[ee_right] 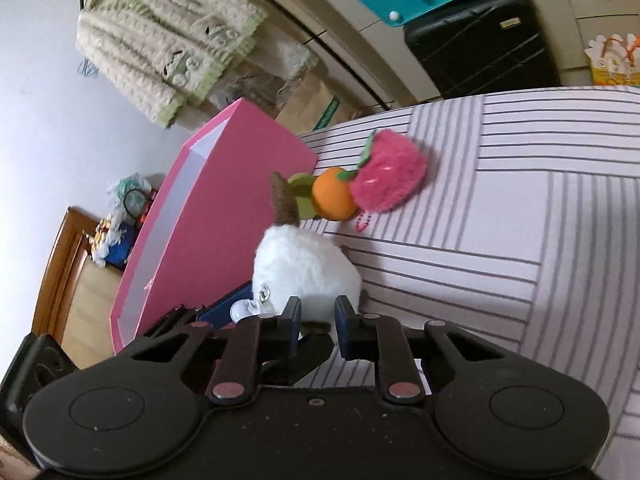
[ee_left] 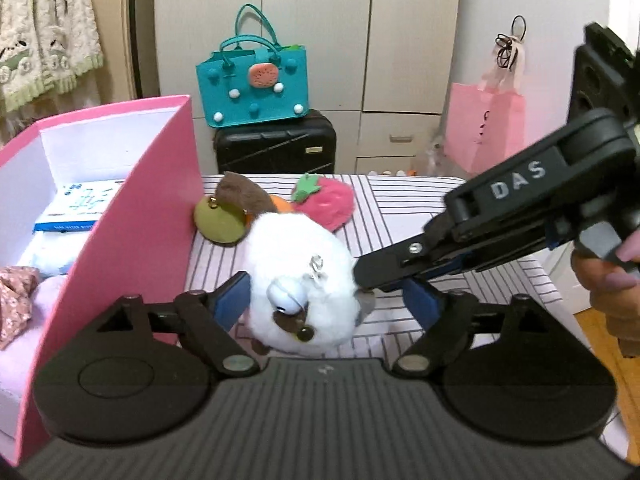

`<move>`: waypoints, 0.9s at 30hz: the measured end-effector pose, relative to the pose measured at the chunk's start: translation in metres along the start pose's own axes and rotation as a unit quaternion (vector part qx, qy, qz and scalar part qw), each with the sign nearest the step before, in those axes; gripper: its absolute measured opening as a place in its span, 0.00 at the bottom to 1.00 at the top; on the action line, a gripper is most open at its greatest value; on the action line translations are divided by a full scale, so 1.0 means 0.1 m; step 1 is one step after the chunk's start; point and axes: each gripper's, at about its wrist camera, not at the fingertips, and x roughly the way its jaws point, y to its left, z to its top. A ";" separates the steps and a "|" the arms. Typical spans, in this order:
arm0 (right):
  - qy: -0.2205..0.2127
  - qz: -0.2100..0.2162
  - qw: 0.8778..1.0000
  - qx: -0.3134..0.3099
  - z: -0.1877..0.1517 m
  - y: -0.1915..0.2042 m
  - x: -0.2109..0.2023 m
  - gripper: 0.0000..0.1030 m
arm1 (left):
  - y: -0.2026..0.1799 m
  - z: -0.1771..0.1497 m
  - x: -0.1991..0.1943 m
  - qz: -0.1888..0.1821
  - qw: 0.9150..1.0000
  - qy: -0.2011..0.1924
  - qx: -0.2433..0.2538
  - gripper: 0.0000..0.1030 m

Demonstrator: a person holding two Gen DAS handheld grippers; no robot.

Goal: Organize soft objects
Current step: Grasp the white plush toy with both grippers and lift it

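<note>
The right gripper (ee_right: 318,322) has its jaws drawn close together on the near edge of one white plush toy (ee_right: 306,268), pinching a fold of its fur. From the other side, the left gripper (ee_left: 328,300) straddles the same toy with its jaws standing wide apart; its blue pads (ee_left: 230,300) sit beside the fluff without clearly pressing it. The toy lies on a bed covered in a striped sheet (ee_right: 500,208), close against the outer wall of one pink box (ee_left: 132,216). It carries one small white bell (ee_left: 286,298) and a brown ear or tail (ee_left: 244,196) that sticks up at its far end.

Just beyond it three more soft pieces lie bunched together: one green round plush (ee_left: 218,222), one orange plush (ee_right: 334,198) and one pink strawberry plush (ee_right: 390,176) with a green leaf top. The green one is nearest the box, the strawberry farthest from it.

Inside the box lie one blue-and-white packet (ee_left: 80,204) and a floral cloth (ee_left: 16,300). A hand (ee_left: 608,276) grips the right tool's handle.

Farther back, one teal handbag (ee_left: 254,84) sits on one black suitcase (ee_left: 276,150), and one pink paper bag (ee_left: 486,128) hangs to the right.
</note>
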 end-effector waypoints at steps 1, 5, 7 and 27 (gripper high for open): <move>-0.004 0.003 1.000 0.000 -0.01 -0.01 -0.03 0.22 | 0.01 -0.01 0.01 -0.005 1.000 -0.001 -0.002 0.83; -0.021 0.007 1.000 0.007 -0.03 -0.03 -0.08 0.25 | 0.06 0.01 0.05 -0.044 0.999 -0.008 -0.021 0.80; -0.035 0.000 0.999 0.010 -0.02 -0.07 -0.08 0.34 | 0.08 0.04 0.08 -0.076 0.996 -0.001 -0.039 0.80; -0.056 0.027 0.996 0.060 -0.17 -0.13 -0.12 0.47 | 0.20 0.04 0.09 -0.143 0.983 0.040 -0.105 0.80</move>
